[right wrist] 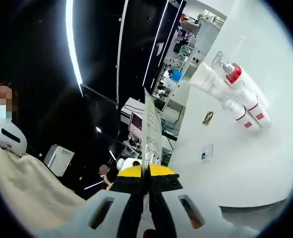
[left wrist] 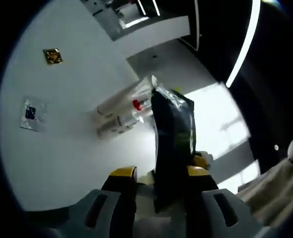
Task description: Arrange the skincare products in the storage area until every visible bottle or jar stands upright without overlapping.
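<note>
Left gripper (left wrist: 159,174): yellow-tipped jaws clamped on a dark sachet (left wrist: 173,144), held up above the white bench (left wrist: 77,148). In the left gripper view the sachet stands on end between the jaws, its top sealed edge glinting.

Right gripper (right wrist: 146,176): jaws pressed together on a thin pale-green sachet (right wrist: 151,131), seen edge-on.

Bench contents, right gripper view: small blue-and-white sachet (right wrist: 205,153) lying flat nearest; gold sachet (right wrist: 207,117) just beyond it; further in, a cluster of clear bottles with red bands (right wrist: 248,109) and a white tube (right wrist: 211,82), all lying on their sides, touching or overlapping.

Beyond the bench's far edge: cluttered shelving (right wrist: 179,59) against a dark wall.
</note>
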A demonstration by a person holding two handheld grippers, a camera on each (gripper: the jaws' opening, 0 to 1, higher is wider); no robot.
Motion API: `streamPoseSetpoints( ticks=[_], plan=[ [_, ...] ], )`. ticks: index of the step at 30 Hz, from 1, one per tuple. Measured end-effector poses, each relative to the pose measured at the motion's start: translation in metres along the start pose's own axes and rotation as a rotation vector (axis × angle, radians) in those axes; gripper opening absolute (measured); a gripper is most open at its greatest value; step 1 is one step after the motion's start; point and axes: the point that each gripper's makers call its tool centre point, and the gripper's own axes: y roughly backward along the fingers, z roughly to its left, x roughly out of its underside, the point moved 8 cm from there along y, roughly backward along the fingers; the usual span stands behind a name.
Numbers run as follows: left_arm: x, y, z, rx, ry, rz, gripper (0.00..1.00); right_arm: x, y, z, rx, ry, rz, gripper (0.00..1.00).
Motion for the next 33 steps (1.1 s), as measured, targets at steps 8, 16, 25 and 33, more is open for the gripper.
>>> streamPoseSetpoints(
  ticks=[8,16,25,33],
  plan=[
    [-0.001,0.006,0.001,-0.006,-0.005,-0.008,0.15,0.002,-0.003,-0.006,0.042,0.030,0.026,0.02],
    [-0.004,0.011,0.001,0.015,0.042,-0.018,0.00,0.002,-0.004,-0.016,0.139,0.074,0.049,0.06],
    [-0.011,0.011,0.000,0.009,0.047,-0.055,0.00,-0.002,-0.011,-0.022,0.217,0.316,0.058,0.13],
    [-0.018,0.012,-0.001,0.006,0.049,-0.073,0.00,-0.002,-0.010,-0.026,0.255,0.418,0.104,0.21]
  ],
)
